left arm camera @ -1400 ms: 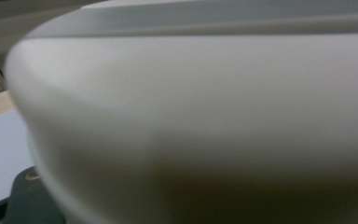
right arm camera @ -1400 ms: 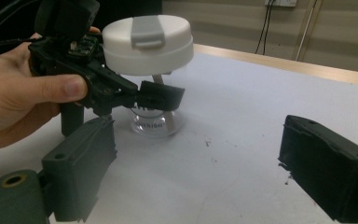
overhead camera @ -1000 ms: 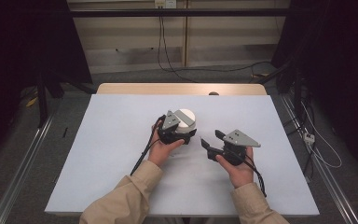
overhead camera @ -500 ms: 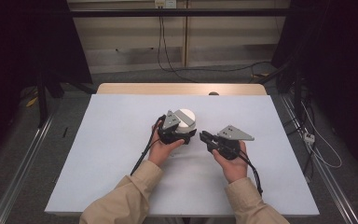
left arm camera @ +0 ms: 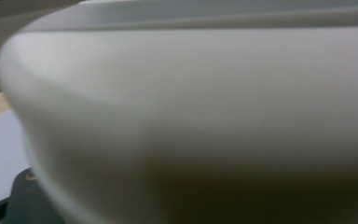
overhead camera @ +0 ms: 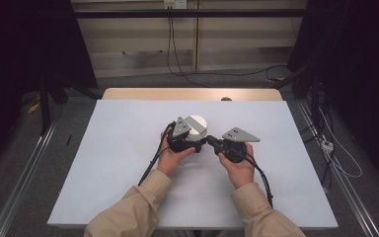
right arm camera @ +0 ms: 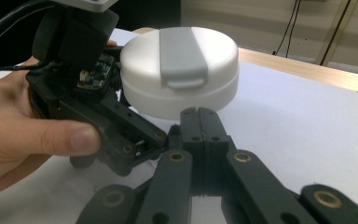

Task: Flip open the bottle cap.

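Both jaws of the right gripper [right arm camera: 199,122] have just been closing and now stand pressed together with nothing between them, their tips just short of the low, round white plastic container [right arm camera: 181,70] with its grey flip tab [right arm camera: 182,57] across the lid. Just left of that container, the left gripper [right arm camera: 121,126] is clamped on its lower side, a thumb [right arm camera: 51,136] wrapped over the gripper's body. Seen from above, the container [overhead camera: 196,127] sits near the middle of the pale blue table top [overhead camera: 103,163].

Judging from this, a push from the closed right tips against the wall could slide or tip the container out of the single side grip. Prying at the grey tab with shut tips may slip off its smooth edge. The two grippers also stand very near each other beside the container, so a small sideways move could knock them together and jar the hold.
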A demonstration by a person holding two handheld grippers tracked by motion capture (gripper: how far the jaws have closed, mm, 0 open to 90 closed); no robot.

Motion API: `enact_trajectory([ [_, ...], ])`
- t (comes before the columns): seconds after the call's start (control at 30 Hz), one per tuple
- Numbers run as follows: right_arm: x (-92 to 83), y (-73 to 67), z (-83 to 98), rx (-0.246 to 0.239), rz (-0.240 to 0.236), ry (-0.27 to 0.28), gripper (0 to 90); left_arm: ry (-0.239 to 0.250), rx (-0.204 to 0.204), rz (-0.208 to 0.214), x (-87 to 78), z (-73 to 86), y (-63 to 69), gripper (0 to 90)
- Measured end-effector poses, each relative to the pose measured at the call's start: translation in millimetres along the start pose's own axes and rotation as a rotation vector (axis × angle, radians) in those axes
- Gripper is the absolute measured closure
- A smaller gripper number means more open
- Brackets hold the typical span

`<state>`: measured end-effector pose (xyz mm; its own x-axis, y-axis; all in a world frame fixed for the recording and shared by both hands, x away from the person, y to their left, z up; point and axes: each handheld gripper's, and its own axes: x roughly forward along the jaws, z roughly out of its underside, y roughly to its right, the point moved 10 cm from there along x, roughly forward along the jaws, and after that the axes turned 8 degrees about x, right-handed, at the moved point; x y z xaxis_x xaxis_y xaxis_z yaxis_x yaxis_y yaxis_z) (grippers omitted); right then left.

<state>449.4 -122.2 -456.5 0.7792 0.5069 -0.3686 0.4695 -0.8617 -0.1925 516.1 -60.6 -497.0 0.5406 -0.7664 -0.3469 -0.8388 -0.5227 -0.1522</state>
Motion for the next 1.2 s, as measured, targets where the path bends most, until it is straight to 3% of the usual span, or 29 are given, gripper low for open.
enact_trajectory([
  [1.2, 4.8, -12.7, -26.1, -0.042, -0.024, 0.024, 90.0, -0.008, -0.004, -0.003, 0.8, 0.4, 0.7, 18.4],
])
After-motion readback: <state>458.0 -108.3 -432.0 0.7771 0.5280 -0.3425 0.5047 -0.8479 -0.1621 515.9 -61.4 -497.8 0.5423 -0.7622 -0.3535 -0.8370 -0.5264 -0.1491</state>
